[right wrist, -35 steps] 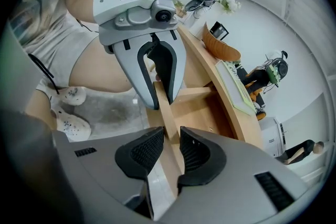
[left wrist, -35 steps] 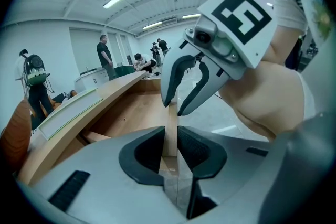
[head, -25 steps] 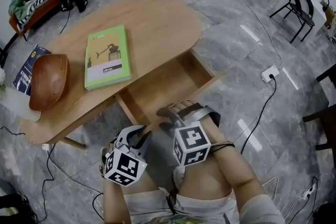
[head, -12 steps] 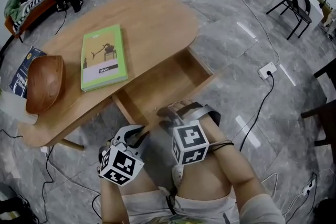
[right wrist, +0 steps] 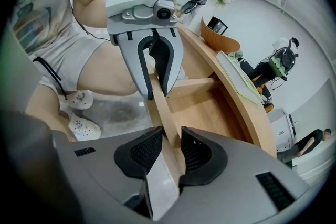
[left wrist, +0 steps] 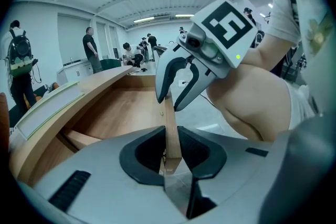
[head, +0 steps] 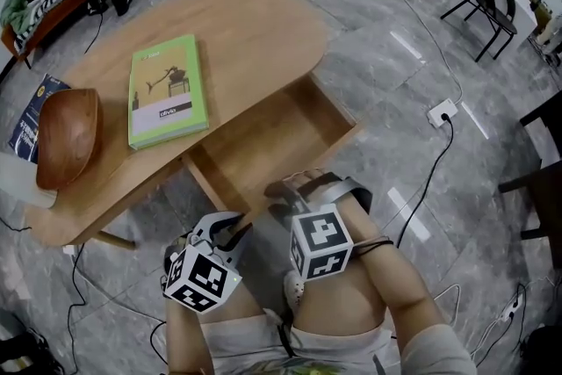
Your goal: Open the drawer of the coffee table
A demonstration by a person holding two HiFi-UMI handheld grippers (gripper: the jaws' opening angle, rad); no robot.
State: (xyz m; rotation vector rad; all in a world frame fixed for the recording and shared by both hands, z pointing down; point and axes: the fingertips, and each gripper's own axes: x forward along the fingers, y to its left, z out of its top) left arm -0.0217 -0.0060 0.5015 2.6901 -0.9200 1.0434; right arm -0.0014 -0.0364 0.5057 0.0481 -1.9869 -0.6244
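Closing loosely about the drawer front (right wrist: 160,107), right gripper (right wrist: 168,147) joins left gripper (left wrist: 170,153), clamped on that board; drawer (head: 263,140) stands out of coffee table (head: 255,31) as before, opening seemingly done.

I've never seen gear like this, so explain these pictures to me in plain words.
There is no robot here: a person holds a hand-held claw in each hand. One picture comes from a camera on the person's head, looking down. The other two come from cameras riding on the claws. On the wooden coffee table lie a green book and a wooden bowl; a blue book shows next to the bowl. The table's drawer is pulled out. The left claw grips the drawer front; the right claw is closing around the same board.
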